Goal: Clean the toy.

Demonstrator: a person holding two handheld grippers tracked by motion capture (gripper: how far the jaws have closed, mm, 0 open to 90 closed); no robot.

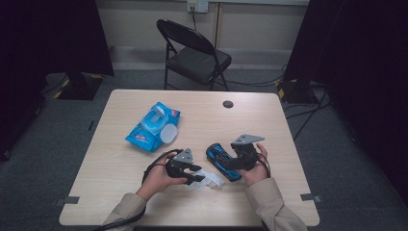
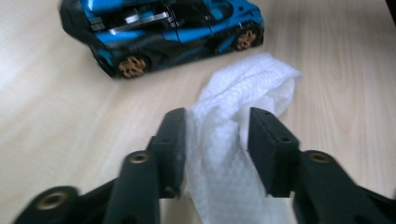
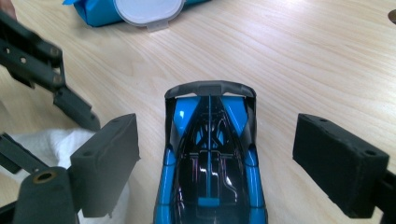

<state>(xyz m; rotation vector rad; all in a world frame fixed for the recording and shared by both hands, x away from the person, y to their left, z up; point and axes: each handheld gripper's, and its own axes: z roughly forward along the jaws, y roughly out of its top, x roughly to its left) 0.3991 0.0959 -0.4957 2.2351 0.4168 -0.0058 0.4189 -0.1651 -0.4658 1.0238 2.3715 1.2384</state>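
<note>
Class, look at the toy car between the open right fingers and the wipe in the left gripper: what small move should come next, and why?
Probably close the right gripper on the blue toy car: its fingers straddle the body without touching, and the left gripper has the white wipe ready beside it.

A light wooden table (image 1: 134,202) with rounded corners stands on grey carpet (image 1: 43,159); a small round cable port (image 1: 228,104) sits near its far edge, and strips of grey tape (image 1: 67,200) mark the floor at the near corners. Behind the table a black folding chair (image 1: 195,54) faces it, pushed back toward a pale wall (image 1: 139,21) with a wide baseboard. A wall socket (image 1: 197,6) sits high on that wall — a cable hangs down from it behind the chair. Black curtains (image 1: 48,36) close off both sides of the room, their stands (image 1: 77,86) resting on the carpet, and dark cables (image 1: 308,113) trail across the floor at the right. The lighting is dim and even — no window in sight.
</note>
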